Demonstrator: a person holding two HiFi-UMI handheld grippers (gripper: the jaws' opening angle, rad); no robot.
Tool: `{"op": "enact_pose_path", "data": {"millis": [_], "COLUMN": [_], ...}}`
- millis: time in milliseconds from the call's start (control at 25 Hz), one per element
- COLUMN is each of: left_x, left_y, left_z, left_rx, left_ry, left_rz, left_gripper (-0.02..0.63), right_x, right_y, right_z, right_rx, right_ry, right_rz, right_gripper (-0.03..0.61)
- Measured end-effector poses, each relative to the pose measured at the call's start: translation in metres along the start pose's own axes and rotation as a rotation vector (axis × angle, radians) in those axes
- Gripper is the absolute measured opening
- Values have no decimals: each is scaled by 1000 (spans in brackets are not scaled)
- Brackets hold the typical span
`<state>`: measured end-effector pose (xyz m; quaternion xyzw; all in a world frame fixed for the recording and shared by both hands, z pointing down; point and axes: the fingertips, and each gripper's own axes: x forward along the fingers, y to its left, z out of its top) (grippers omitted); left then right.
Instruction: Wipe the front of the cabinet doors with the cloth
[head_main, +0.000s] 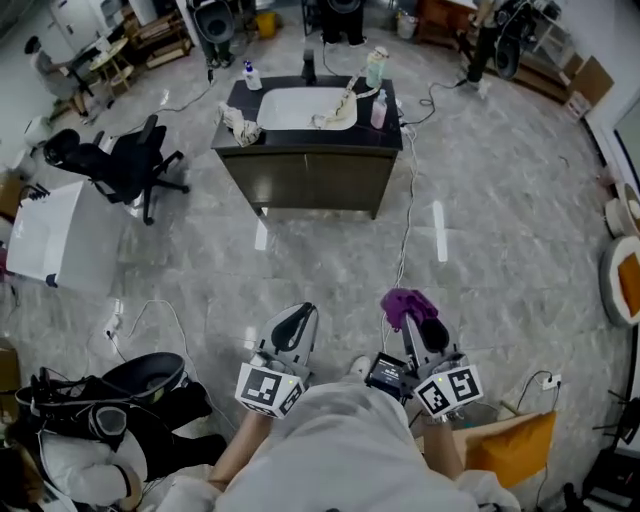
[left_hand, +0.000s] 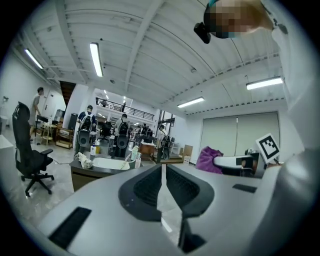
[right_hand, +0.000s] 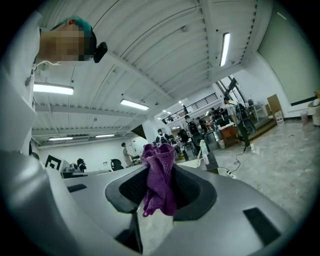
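A dark vanity cabinet (head_main: 308, 178) with a white sink (head_main: 297, 108) stands several steps ahead on the floor; its two front doors face me. The same cabinet (left_hand: 86, 176) shows small and far in the left gripper view. My right gripper (head_main: 411, 316) is shut on a purple cloth (head_main: 407, 304), bunched between its jaws, with the cloth (right_hand: 159, 177) hanging down over them. The left gripper (head_main: 297, 322) is held beside it, jaws shut with nothing between them. Both are held close to my body, well short of the cabinet.
On the countertop are a crumpled rag (head_main: 238, 123), a pump bottle (head_main: 251, 76) and other bottles (head_main: 378, 108). A cable (head_main: 407, 215) runs across the floor from the cabinet toward me. A black office chair (head_main: 122, 165) and white box (head_main: 52, 236) stand left. A yellow bag (head_main: 510, 448) lies at lower right.
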<state>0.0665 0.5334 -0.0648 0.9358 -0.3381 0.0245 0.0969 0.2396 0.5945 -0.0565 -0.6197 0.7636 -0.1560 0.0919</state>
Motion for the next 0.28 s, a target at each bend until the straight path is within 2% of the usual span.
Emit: {"op": "enact_pose_path", "data": {"millis": [120,280], "left_x": [-3,-19], "left_y": [-23,-33], "left_z": [8,-3], "left_rx": [24,16], "left_ry": [-17,-12], "left_rz": [21,78], "left_gripper": [32,32], "right_x": [-8,-11], "right_y": [-21,-32], "right_z": [0,8], "right_rx": [-12,-62], "right_ry": [27,14], "right_rz": [32,57], "right_gripper": [143,143]}}
